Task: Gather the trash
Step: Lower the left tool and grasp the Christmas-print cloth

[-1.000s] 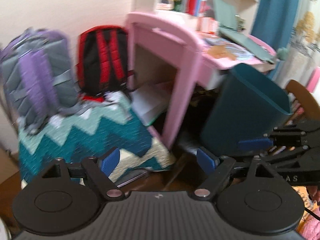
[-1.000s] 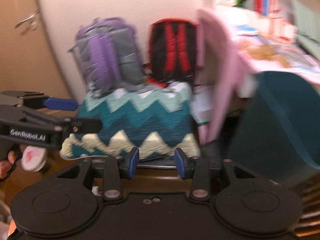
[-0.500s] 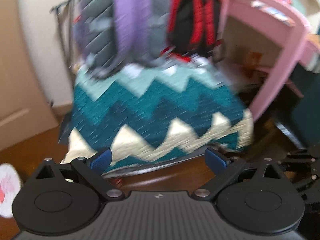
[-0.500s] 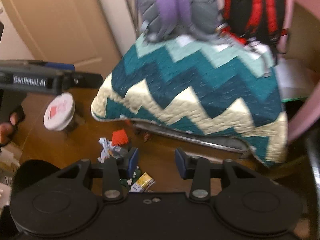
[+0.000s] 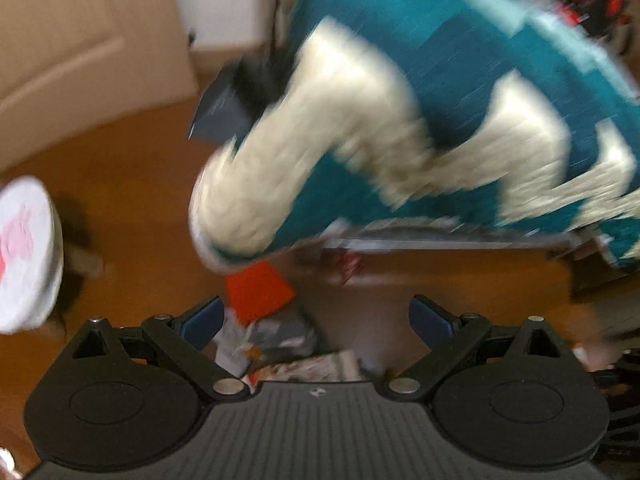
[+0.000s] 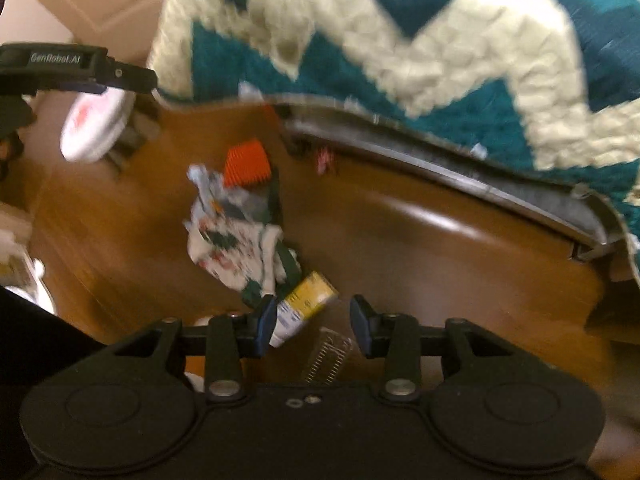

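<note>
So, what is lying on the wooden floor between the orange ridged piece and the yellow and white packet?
In the right wrist view, crumpled white wrappers lie between the orange ridged piece and the yellow and white packet.

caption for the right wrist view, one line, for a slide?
Right gripper, jaws open, above a litter pile on the wooden floor beside a zigzag quilt.

— Is any lettering readable?

— "GenRobot.AI" is printed in pale letters on the black body of the left gripper (image 6: 96, 74), seen at the upper left of the right wrist view.

— And on the trash?

— Print is carried on a yellow and white wrapper (image 6: 305, 310) on the floor, but it is too blurred to be read. A red mark is borne on a round white lid (image 6: 94, 128); nothing can be made out.
</note>
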`<action>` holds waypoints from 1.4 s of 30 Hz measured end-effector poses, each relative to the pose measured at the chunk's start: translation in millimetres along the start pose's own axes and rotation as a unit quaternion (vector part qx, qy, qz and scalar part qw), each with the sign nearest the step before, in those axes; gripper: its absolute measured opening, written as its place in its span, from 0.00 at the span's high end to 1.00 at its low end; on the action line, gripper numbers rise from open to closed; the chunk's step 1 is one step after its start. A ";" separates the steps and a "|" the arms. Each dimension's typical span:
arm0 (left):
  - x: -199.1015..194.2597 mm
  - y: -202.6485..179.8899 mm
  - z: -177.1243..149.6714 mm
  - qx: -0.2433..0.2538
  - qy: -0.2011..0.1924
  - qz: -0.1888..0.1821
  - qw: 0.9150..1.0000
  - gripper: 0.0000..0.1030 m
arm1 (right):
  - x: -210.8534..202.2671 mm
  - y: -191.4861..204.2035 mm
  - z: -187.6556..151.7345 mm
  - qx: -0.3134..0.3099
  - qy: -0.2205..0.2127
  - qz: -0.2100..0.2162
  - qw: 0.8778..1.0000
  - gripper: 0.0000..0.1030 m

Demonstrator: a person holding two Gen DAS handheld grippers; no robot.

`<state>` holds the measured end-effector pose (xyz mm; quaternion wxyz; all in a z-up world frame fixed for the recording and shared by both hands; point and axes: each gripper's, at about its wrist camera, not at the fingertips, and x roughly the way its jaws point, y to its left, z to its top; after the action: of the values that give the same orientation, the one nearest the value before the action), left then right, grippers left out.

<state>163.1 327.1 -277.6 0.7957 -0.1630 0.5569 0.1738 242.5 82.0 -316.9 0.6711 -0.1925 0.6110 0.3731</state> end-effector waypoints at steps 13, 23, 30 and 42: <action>178.1 59.8 -84.2 -0.077 0.173 0.028 0.981 0.04 | 142.4 -3.2 -11.4 -0.135 0.130 -0.007 0.982 0.61; 255.8 85.4 -150.7 -0.202 0.252 0.028 0.946 0.07 | 214.6 21.3 -34.8 -0.254 0.188 -0.001 0.949 0.61; 277.5 90.9 -173.8 -0.246 0.265 0.024 0.932 0.32 | 246.6 35.2 -47.9 -0.336 0.197 -0.014 0.921 0.62; 263.1 82.0 -170.4 -0.263 0.240 0.034 0.934 0.77 | 252.1 29.2 -47.6 -0.323 0.204 -0.020 0.924 0.94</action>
<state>68.2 347.6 -586.7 0.5605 -0.3838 0.6712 0.2967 182.5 133.9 -562.7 0.4410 -0.4825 0.5770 0.4897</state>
